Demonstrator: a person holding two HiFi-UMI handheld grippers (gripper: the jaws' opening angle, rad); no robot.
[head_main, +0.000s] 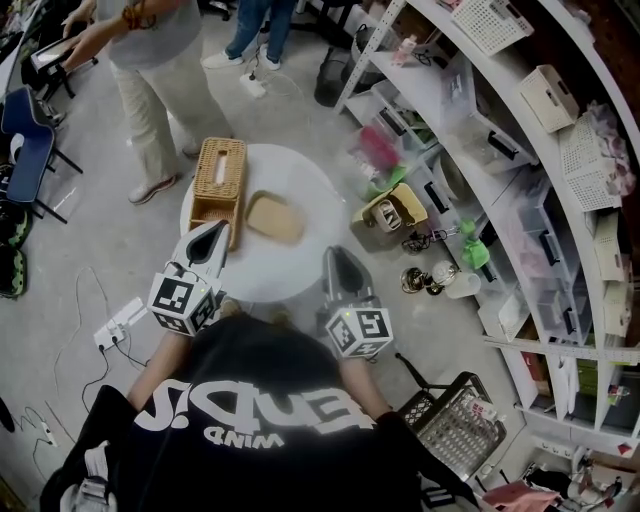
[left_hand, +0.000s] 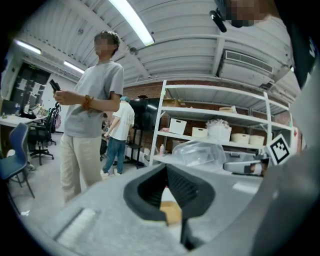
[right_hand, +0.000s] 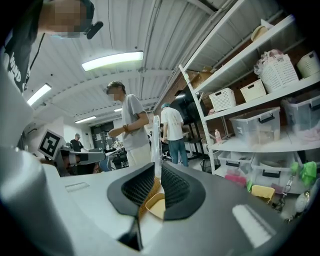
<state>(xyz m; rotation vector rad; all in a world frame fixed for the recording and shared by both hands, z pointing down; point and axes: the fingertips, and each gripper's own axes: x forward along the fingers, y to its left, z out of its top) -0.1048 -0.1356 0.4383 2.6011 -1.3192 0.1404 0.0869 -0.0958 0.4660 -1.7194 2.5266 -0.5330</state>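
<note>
**Tools.** The left tool (head_main: 218, 232) is held over the near left part of the round white counter (head_main: 300, 190). Its jaws are closed tip to tip and nothing is gripped. The right tool (head_main: 333, 254) is held over the near right edge of the counter. Its jaws are likewise closed on nothing.

**Things.**
- A rectangular woven wicker box (head_main: 218, 195) with a slot in its top is placed at the left side of the counter. The tip of the left tool is located just beside its near end; contact cannot be determined.
- A shallow tan dish with rounded corners (head_main: 275, 218) is placed just right of the box, between the two tools and apart from both. In the right gripper view it is seen low in the wedge between the closed jaws (right_hand: 156, 205).

**Writing.**
- A marker cube (head_main: 185, 300) with square black-and-white patterns is carried on each tool; no letters are shown on either.
- White lettering is printed on the wearer's black top (head_main: 280, 400). The small word "WIND" is read upside down. The larger letters cannot be read with certainty.

**Surroundings.** White metal shelving (head_main: 420, 80) with storage boxes is set at the right. A white power strip (head_main: 120, 322) is laid on the floor at the left.
</note>
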